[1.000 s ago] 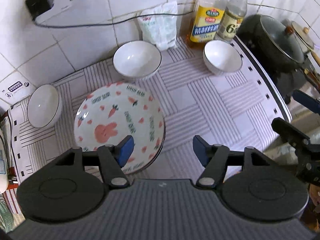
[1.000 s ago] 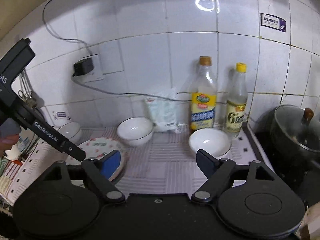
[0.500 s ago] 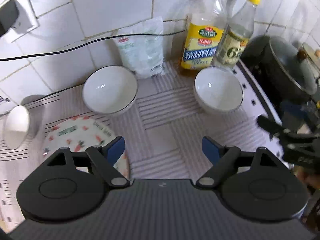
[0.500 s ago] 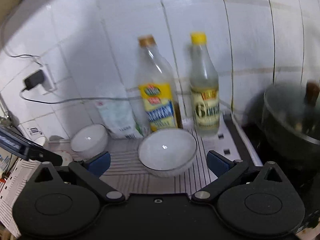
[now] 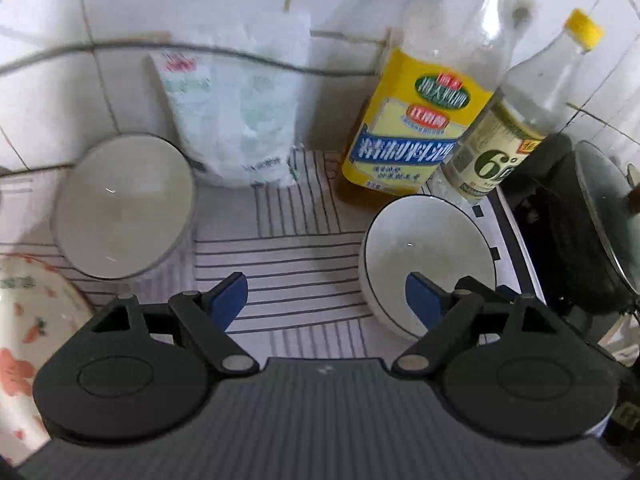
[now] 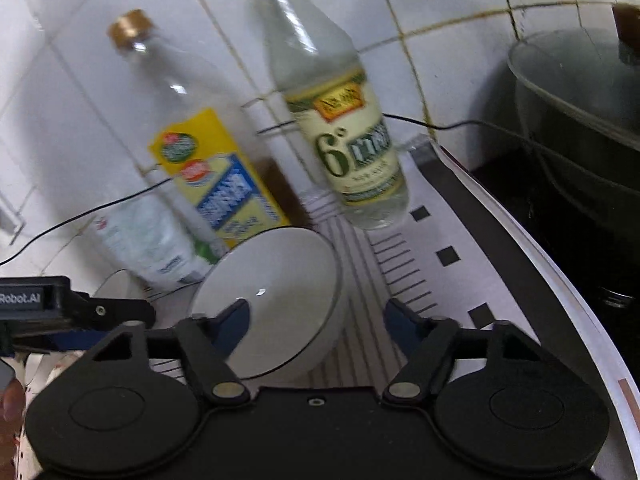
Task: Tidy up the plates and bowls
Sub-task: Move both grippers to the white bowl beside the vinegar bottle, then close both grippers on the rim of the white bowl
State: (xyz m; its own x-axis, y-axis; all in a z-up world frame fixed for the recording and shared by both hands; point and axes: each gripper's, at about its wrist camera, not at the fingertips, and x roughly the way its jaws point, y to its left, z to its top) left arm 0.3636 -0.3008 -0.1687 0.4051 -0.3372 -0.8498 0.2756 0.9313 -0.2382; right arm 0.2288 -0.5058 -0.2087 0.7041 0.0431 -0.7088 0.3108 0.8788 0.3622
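Claws over striped mat: left claw (image 5: 326,300) wide, jaws just opening; right claw (image 6: 318,320) just narrowing (unclamped) astride white bowl (image 6: 276,300).

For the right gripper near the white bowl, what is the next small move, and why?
Probably close the right gripper on the white bowl's near rim. Its jaws have just been closing; one blue pad is inside the bowl, the other outside, neither clearly pressing yet.

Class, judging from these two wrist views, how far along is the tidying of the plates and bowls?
Done: nothing looks stacked; the left bowl and the carrot plate sit apart on the striped mat.
In hand: the right gripper has its jaws, which have just been closing, astride the near rim of the right bowl, not visibly clamped. The left gripper is open and empty.
Left: gathering every piece.
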